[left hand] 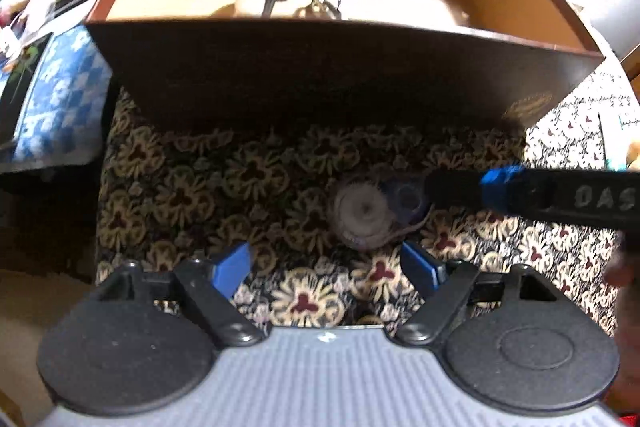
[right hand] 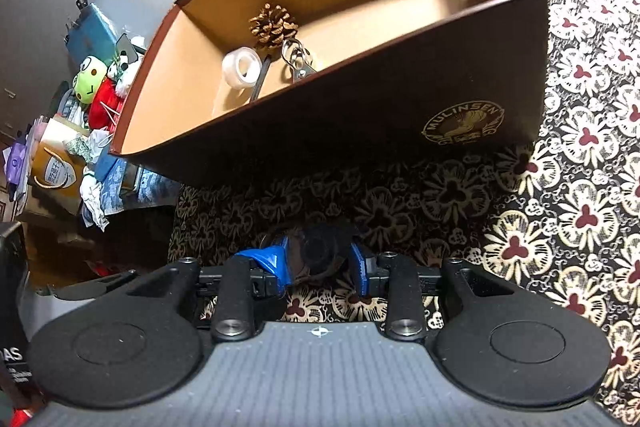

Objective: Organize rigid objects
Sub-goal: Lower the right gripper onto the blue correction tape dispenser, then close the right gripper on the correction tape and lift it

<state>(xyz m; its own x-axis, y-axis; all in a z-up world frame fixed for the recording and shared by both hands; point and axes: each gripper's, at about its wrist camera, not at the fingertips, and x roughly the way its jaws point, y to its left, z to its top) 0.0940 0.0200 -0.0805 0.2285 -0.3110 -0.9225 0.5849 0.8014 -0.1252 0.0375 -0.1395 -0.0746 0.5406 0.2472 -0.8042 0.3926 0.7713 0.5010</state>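
A clear correction-tape dispenser [left hand: 368, 211] with a white gear wheel lies on the floral cloth in front of the brown box [left hand: 344, 27]. My right gripper [left hand: 440, 189] reaches in from the right and is shut on it; in the right wrist view the blue fingers [right hand: 280, 263] clamp the dispenser [right hand: 320, 247] on both sides. My left gripper [left hand: 324, 253] hovers just in front of it, open and holding nothing. Inside the box [right hand: 360, 99] lie a pinecone [right hand: 273, 25], a roll of clear tape [right hand: 241, 69] and a metal key clip [right hand: 296, 59].
The floral cloth [right hand: 580, 219] spreads to the right of the box. Left of it are a blue checked cloth [left hand: 60, 107], a green plush frog [right hand: 90, 87] and piled clutter. A black carton [right hand: 12, 287] stands at my right gripper's left.
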